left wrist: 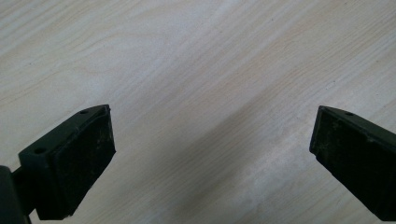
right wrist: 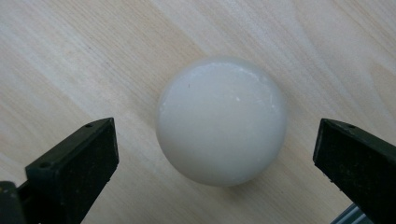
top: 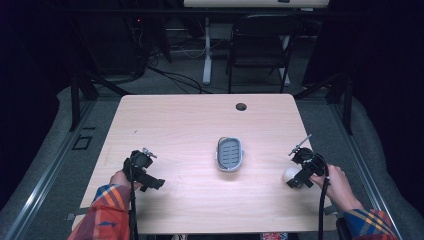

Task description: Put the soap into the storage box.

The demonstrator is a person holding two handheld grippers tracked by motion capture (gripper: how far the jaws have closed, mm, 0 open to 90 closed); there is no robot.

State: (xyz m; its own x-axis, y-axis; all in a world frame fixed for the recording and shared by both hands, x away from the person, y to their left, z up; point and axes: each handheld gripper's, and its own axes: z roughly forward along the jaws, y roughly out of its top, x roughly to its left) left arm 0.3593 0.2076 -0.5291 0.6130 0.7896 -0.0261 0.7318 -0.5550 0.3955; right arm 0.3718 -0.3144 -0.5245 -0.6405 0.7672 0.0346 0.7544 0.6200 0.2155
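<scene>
We find the right gripper (right wrist: 215,154) nearest the person's edge of the pale wood-grain table (top: 180,120), held low over the board with its two black jaws spread wide. Directly ahead of those jaws, centred on the gap between them, sits a smooth round off-white soap bar (right wrist: 222,120). Neither jaw touches it; bare wood shows on both sides of the bar in the right gripper view. In the high view the same white bar (top: 290,174) lies just beside the right gripper (top: 299,176), on its inner side, resting on the table.

We find the left gripper (left wrist: 212,154) likewise standing open, jaws well apart, with nothing but bare table surface between and ahead of them. In the high view the left gripper (top: 150,181) sits near the person's edge, well apart from the right one.

Farther out, between the two grippers and beyond both, a small oval grey soap dish with a ribbed inner tray (top: 230,154) rests flat on the table. It is well apart from the soap bar and from either gripper.

Beyond the dish, near the far edge, we note a round dark cable hole (top: 241,106) in the tabletop. Past the table stands a black folding chair (top: 260,45).
</scene>
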